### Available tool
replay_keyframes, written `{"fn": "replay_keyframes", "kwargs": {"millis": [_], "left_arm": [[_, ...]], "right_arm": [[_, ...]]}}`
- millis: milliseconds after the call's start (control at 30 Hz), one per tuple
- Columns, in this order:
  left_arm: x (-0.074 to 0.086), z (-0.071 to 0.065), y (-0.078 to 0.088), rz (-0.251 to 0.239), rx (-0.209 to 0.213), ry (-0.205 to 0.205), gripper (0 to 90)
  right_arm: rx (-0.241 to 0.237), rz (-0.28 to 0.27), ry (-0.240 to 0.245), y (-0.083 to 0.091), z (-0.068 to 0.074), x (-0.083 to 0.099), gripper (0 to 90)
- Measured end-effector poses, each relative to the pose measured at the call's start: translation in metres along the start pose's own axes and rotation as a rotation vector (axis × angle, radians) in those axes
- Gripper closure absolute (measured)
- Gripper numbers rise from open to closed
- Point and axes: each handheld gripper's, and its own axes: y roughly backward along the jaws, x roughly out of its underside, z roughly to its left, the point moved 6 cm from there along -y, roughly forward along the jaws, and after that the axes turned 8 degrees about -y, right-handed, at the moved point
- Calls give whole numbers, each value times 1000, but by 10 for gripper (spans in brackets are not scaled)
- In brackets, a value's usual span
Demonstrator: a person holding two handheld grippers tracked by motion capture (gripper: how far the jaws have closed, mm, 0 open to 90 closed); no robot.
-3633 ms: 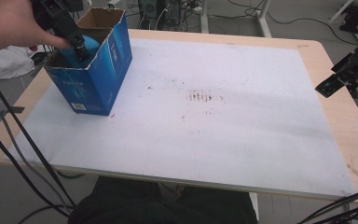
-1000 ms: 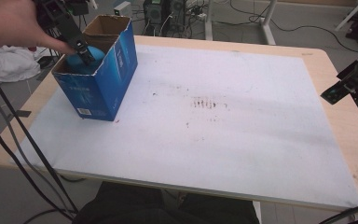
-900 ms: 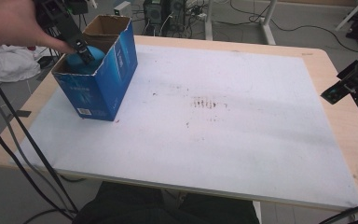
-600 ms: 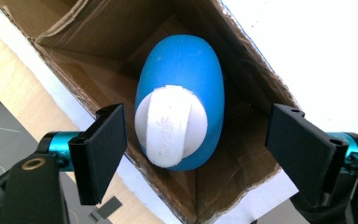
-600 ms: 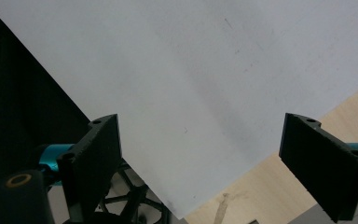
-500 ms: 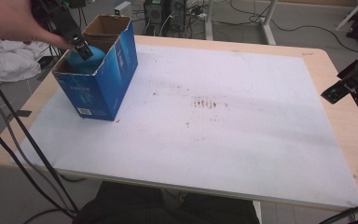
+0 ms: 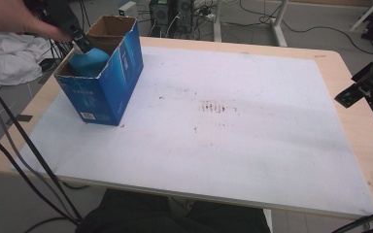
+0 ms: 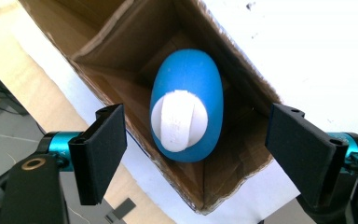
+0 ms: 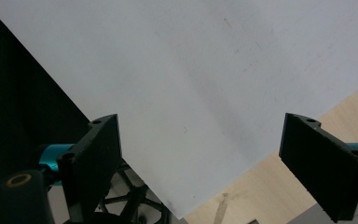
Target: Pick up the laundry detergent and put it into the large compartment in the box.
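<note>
White sheet (image 7: 252,141) covers wooden table (image 7: 364,141), cables and desk legs behind. Blue cardboard box (image 7: 111,92) stands open-topped at far left corner. Blue bottle with white cap (image 8: 185,107) lies inside, probably for storing. Left gripper (image 8: 196,149) above box, jaws wide apart, nothing held. Right gripper (image 9: 205,158) idle over right edge, also wide and empty.

inside the blue carton (image 7: 104,80), the carton's walls hide the lower part of the blue egg-shaped object (image 8: 186,105); its underside cannot be assessed. the printing on the carton's outer face is too small to read. the left hand (image 7: 17,17) above the carton is cut off by the frame edge. the right gripper (image 7: 357,92), well apart from the carton, is cut by the right edge.
</note>
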Motion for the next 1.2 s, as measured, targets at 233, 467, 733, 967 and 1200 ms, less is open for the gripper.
{"fn": "replay_keyframes", "kwargs": {"millis": [233,467,733,967,1200], "left_arm": [[-11,-5,15,-35,-18,-33,207],[-24,-13,28,-64,-27,-69,207],[-37,-23,38,-83,-22,-126,208],[-51,-37,41,-94,-4,-185,207],[-66,-53,35,-94,28,-236,208]], "right_arm": [[0,-2,-4,1,-1,1,121],[2,-5,-9,2,-1,2,121],[5,-14,-13,4,-3,4,121],[11,-16,-26,6,-2,6,121],[13,-27,-32,8,-3,8,121]]}}
